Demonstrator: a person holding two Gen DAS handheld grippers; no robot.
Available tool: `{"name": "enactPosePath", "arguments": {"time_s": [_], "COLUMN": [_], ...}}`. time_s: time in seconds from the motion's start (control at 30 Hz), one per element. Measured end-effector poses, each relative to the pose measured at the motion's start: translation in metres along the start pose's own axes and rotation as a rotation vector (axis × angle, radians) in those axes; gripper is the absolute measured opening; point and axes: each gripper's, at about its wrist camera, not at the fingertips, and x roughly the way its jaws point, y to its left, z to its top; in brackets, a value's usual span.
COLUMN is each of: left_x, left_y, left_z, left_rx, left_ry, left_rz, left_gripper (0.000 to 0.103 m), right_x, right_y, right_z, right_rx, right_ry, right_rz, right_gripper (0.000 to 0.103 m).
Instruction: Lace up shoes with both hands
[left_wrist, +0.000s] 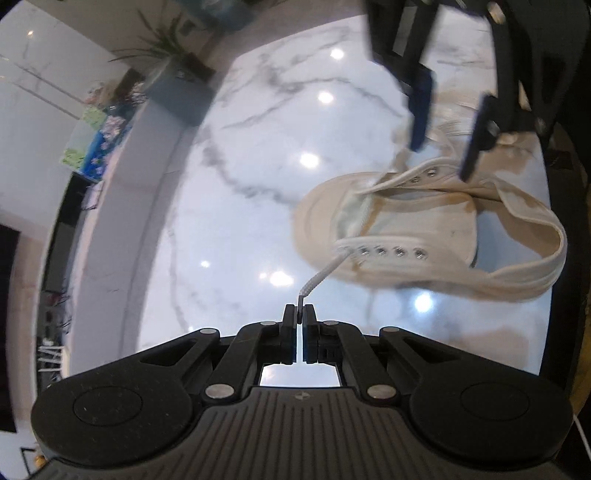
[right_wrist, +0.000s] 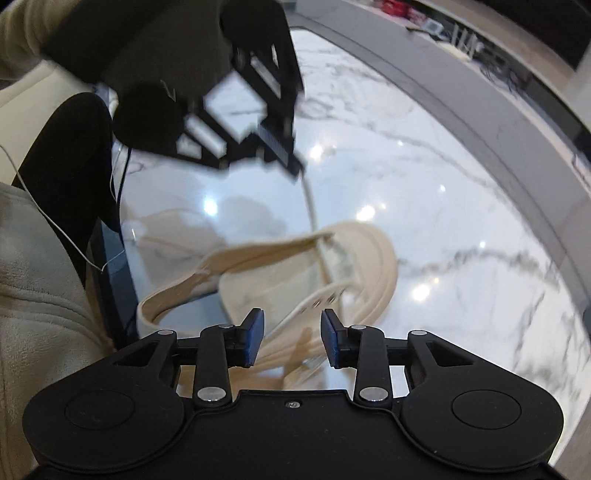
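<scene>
A cream canvas shoe lies on a glossy white marble table, its rubber toe cap pointing away from the person and its collar toward them. The upper is wide open, the tongue lying flat inside, and each flap carries a row of small metal eyelets that stand empty except for the pair nearest the toe. The fabric looks slightly soiled, with faint marks on the tongue and lining.

A white shoelace comes out of the front eyelet on the near flap and runs taut to the left gripper, whose fingers are clamped on the lace's end. In the right wrist view the same lace rises from the toe end of the shoe to the blurred left gripper above the table.

The right gripper hovers over the shoe's other flap with its blue-padded fingers spread apart, holding nothing. A second strand of lace lies along that flap beneath it. From the left wrist view the right gripper hangs just above the far row of eyelets, fingers parted.

The person's pale sleeve shows at the left edge.
</scene>
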Motion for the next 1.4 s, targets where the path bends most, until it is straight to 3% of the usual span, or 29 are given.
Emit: {"name": "enactPosePath", "arguments": {"time_s": [0.07,0.13,0.17,0.43,0.8,1.0,1.27,1.4], "left_x": [-0.007,-0.011,-0.014,-0.063,-0.132,-0.123,-0.072,-0.046], "left_y": [0.011,0.022,0.027,0.075,0.122,0.111,0.055,0.03], "left_z": [0.001,0.001,-0.001,-0.029,-0.047,-0.039,-0.015,-0.011], "left_rx": [-0.019,-0.027,-0.031,-0.131,-0.248,-0.245,-0.252,-0.322], "left_ry": [0.015,0.031,0.04,0.12,0.164,0.14,0.049,0.0], "left_rz": [0.04,0.082,0.103,0.314,0.546,0.505,0.27,0.142], "left_gripper": [0.002,0.002,0.002,0.002,0.003,0.003,0.003,0.003], "right_x": [0.003,0.005,0.005,0.002,-0.003,-0.005,0.001,0.004], "right_y": [0.002,0.002,0.002,0.005,0.002,0.0,0.001,0.002], "right_z": [-0.004,-0.009,-0.011,-0.017,-0.021,-0.024,-0.05,-0.063], "right_rx": [0.038,0.073,0.083,0.101,0.123,0.129,0.081,0.058], "right_ry": [-0.002,-0.014,-0.019,-0.03,-0.041,-0.044,-0.016,-0.001], "right_rz": [0.003,0.014,0.017,-0.006,-0.004,-0.007,-0.05,-0.071], "right_gripper": [0.028,0.016,0.014,0.014,0.014,0.015,0.016,0.02]}}
